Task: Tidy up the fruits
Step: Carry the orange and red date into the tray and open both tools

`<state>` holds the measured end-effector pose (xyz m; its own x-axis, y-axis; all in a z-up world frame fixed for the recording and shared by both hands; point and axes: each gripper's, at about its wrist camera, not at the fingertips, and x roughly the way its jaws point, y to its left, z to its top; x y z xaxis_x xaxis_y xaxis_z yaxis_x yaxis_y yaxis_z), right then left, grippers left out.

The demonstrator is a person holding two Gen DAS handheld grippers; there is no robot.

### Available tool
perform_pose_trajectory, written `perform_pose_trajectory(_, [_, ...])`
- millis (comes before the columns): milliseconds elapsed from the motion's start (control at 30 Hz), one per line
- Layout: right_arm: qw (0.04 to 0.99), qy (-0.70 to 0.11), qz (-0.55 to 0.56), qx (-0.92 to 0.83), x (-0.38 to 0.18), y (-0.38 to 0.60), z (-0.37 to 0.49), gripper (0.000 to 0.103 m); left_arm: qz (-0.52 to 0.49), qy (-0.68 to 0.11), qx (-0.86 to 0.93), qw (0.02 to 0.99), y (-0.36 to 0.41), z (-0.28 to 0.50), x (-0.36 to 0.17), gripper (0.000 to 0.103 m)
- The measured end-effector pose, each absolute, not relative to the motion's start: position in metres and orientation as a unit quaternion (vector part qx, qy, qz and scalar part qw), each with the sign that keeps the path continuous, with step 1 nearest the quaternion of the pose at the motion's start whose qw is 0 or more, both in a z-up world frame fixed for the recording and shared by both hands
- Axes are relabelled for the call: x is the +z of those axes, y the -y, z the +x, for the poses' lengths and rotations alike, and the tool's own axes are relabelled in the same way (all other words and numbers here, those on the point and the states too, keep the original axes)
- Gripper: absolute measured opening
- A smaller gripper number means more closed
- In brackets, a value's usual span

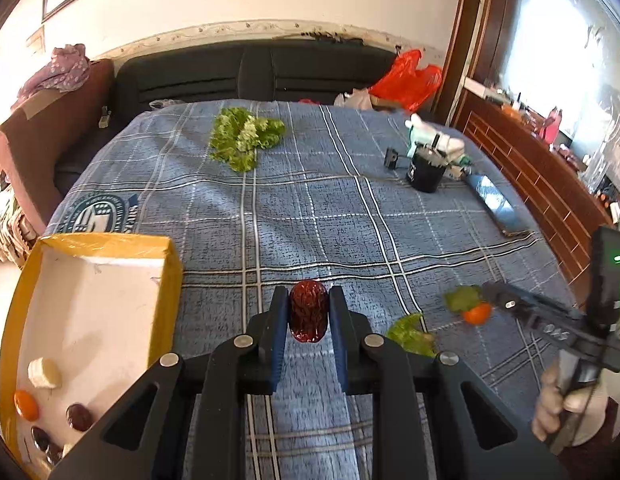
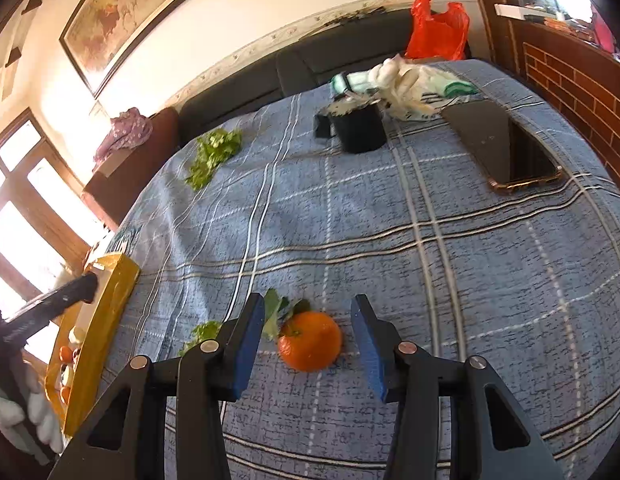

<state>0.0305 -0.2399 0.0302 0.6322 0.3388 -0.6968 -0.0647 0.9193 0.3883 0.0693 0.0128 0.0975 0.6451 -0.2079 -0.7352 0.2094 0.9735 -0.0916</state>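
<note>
one red date (image 1: 308, 313) pinched in left fingers (image 1: 278, 320), one tangerine (image 2: 310, 341) between open right fingers (image 2: 249, 340)

A wrinkled dark-red date (image 1: 308, 317) sits between blue pads on the black left gripper (image 1: 308, 312), over a blue-grey tabletop cloth (image 1: 310, 220) crossed with white and dark plaid lines. Off to the side there's a yellow-walled box (image 1: 172, 276) with a white floor, and in it a pale cream chunk (image 1: 44, 373), an orange fruit (image 1: 26, 404) and dark maroon dates (image 1: 78, 417). Between the black right gripper's (image 2: 308, 344) blue pads lies a bright orange tangerine (image 2: 310, 342) with green leaves, frilly green lettuce (image 1: 246, 138) lies further back, plus a black cup (image 2: 359, 128) and a red-orange plastic bag (image 2: 437, 32).
</note>
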Motion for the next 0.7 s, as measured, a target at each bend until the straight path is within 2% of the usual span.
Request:
perform_pose_trajectory(333, [0.891, -0.442, 0.057, 0.088, 0.015, 0.21, 0.03, 0.047, -0.02, -0.386, -0.075, 0.919, -0.043, 0.029, 0.1, 0.019])
perform_pose_trajectory(367, [0.892, -0.441, 0.055, 0.087, 0.015, 0.209, 0.03, 0.04, -0.023, -0.386, -0.072, 0.919, -0.046, 0.026, 0.099, 0.019])
perform_pose_trajectory(700, [0.918, -0.378, 0.087, 0.087, 0.041, 0.213, 0.012, 0.04, -0.028, -0.356, -0.003, 0.934, -0.094, -0.016, 0.113, 0.02])
